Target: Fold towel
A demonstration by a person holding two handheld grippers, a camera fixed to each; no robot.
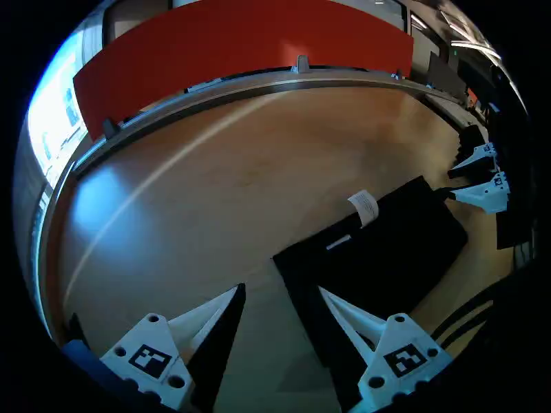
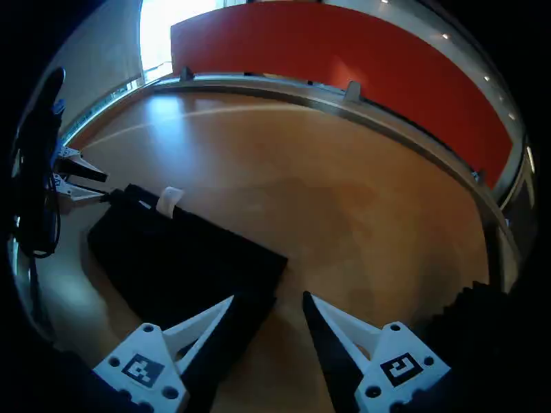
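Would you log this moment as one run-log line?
black towel folded on table | left gripper open at towel | right gripper open at towel

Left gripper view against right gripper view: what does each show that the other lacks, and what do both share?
Left gripper view: the left gripper open up close, one finger over the towel, the right gripper far off by its far corner. Right gripper view: the reverse, plus a dark ridged object at lower right. Both: the black towel's white tag, the wooden table, the red panel behind.
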